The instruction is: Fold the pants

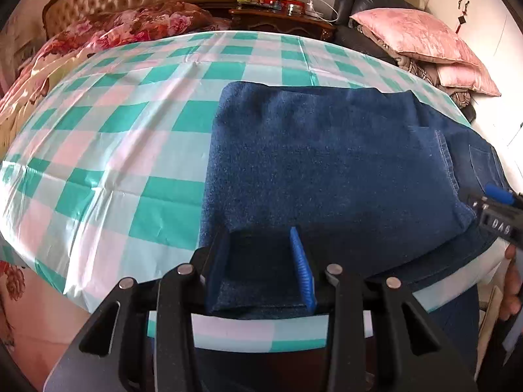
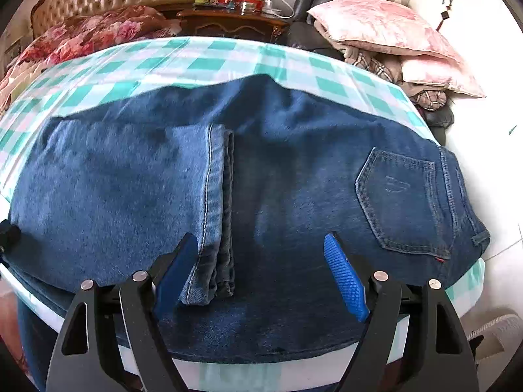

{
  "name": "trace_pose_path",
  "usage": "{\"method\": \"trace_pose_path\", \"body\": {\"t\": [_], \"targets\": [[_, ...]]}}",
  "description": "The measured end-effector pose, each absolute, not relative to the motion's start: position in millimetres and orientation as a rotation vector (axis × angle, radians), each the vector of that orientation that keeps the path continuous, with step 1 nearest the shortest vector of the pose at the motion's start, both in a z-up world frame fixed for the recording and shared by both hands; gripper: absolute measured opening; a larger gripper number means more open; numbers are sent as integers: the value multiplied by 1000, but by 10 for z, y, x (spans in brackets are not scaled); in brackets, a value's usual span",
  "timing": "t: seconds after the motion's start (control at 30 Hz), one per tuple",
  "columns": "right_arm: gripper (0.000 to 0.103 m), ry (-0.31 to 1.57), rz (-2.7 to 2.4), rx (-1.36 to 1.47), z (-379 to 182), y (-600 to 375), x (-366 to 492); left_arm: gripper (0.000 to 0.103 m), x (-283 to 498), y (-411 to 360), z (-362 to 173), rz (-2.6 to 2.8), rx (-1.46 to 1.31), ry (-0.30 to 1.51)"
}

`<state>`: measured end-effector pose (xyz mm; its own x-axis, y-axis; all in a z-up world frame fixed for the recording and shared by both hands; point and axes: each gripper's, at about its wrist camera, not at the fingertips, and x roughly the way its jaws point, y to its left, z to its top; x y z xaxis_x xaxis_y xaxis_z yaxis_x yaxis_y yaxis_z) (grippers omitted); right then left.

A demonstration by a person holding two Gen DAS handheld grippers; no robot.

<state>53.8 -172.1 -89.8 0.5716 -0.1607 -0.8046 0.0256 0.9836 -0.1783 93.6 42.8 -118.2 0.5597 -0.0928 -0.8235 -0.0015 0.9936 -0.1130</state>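
Blue denim pants (image 1: 327, 156) lie folded on the table with the green and pink checked cloth (image 1: 114, 150). The legs are folded over toward the waist; the leg hem (image 2: 215, 202) lies across the seat, left of the back pocket (image 2: 402, 199). My left gripper (image 1: 261, 268) is open with the near folded edge of the pants between its fingers. My right gripper (image 2: 261, 261) is open wide over the near edge of the pants, with the hem corner by its left finger (image 2: 176, 261). The right gripper also shows at the right edge of the left wrist view (image 1: 500, 209).
The table edge (image 2: 228, 372) runs just under the grippers. Behind the table are a bed with a floral quilt (image 1: 130, 26), a wooden nightstand with small items (image 1: 281, 9), and pink pillows (image 1: 418, 36) on a dark chair.
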Motion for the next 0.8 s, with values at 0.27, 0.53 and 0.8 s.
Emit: {"method": "trace_pose_path", "body": {"t": [0.27, 0.53, 0.8], "targets": [[76, 968, -117, -163, -899, -1692, 584, 39, 950, 457, -1133, -48, -133, 968], [76, 989, -122, -168, -1044, -1717, 572, 49, 993, 651, -1026, 10, -231, 973], [76, 1008, -116, -175, -1003, -1727, 608, 46, 789, 874, -1228, -135, -441, 1040]]}}
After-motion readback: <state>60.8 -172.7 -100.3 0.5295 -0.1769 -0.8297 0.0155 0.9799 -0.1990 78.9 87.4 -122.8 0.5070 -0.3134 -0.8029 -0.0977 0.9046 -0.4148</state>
